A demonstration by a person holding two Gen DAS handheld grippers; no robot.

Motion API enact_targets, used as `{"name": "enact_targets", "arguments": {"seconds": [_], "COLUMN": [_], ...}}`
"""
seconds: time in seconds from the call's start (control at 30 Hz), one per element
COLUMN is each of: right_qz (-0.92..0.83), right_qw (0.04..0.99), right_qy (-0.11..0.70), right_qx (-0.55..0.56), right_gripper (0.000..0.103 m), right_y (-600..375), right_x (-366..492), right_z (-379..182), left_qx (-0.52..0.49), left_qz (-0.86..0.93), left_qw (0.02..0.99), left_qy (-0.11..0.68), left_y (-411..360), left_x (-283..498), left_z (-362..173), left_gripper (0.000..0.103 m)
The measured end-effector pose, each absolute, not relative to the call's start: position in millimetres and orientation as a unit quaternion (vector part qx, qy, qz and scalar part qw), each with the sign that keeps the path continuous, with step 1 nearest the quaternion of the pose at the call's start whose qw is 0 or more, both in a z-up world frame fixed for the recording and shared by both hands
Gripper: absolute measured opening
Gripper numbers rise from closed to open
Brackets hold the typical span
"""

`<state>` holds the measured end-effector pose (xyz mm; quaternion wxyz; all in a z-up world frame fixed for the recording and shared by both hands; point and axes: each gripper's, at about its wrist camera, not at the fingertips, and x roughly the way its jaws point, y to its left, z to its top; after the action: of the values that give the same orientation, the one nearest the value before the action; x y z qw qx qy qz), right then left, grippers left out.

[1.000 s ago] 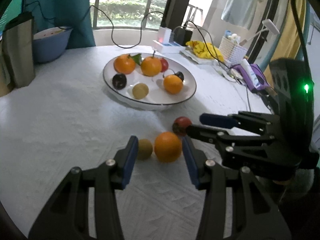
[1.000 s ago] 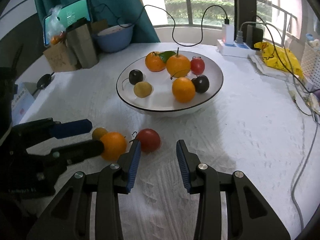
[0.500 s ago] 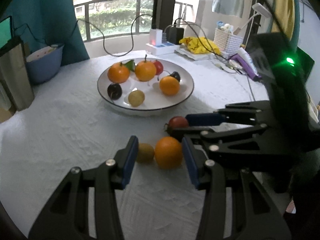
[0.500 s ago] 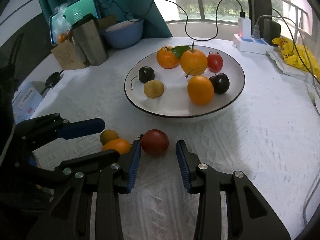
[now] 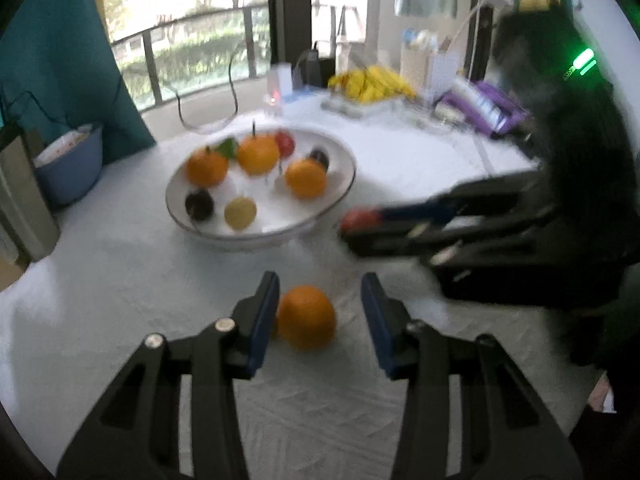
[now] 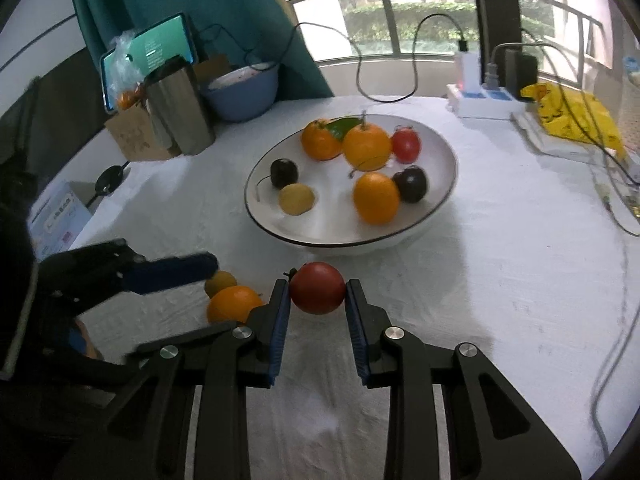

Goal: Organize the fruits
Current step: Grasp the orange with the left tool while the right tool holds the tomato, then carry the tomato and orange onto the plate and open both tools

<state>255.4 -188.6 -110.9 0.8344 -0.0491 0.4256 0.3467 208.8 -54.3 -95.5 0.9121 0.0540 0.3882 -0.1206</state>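
Observation:
A white bowl (image 6: 442, 148) holds several fruits: oranges, dark plums, a red one and a small yellow one. My right gripper (image 6: 318, 304) is shut on a red fruit (image 6: 317, 288) just in front of the bowl; it also shows in the left wrist view (image 5: 360, 219). My left gripper (image 5: 320, 312) is open around an orange (image 5: 306, 317) that rests on the white cloth, nearer its left finger. A small yellow fruit (image 6: 220, 282) lies beside the orange (image 6: 234, 304), mostly hidden in the left wrist view.
A blue bowl (image 6: 244, 90), a steel cup (image 6: 180, 110), a phone and a cardboard box stand at the back left. A power strip (image 6: 480, 102) with cables, yellow bags (image 6: 572, 114) and a basket lie at the back right.
My right gripper closed on the red fruit and carried it toward the bowl. My left gripper moved forward so the orange sits between its fingers. The left view is motion-blurred.

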Motion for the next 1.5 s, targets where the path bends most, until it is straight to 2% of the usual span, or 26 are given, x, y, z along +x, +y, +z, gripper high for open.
{"name": "enact_targets", "arguments": {"seconds": [0.07, 0.13, 0.4, 0.83, 1.5], "right_qz": [0.339, 0.33, 0.31, 0.327, 0.345], "right_qw": [0.839, 0.845, 0.857, 0.856, 0.83], "right_qy": [0.423, 0.419, 0.408, 0.397, 0.435], "right_qx": [-0.047, -0.043, -0.044, -0.053, -0.063], "right_gripper": [0.03, 0.03, 0.03, 0.03, 0.03], "right_y": [-195, -203, -216, -190, -148], "right_x": [255, 255, 259, 275, 299], "right_z": [-109, -105, -92, -78, -105], "left_qx": [0.064, 0.074, 0.043, -0.006, -0.033], "left_qz": [-0.114, -0.108, -0.116, -0.105, -0.095], "left_qw": [0.912, 0.912, 0.914, 0.935, 0.931], "left_qy": [0.389, 0.39, 0.387, 0.338, 0.352], "left_y": [-55, -56, -48, -14, 11], "left_x": [212, 212, 210, 233, 285], "left_z": [-98, -98, -92, -60, -81], "left_gripper": [0.04, 0.031, 0.031, 0.031, 0.031]}}
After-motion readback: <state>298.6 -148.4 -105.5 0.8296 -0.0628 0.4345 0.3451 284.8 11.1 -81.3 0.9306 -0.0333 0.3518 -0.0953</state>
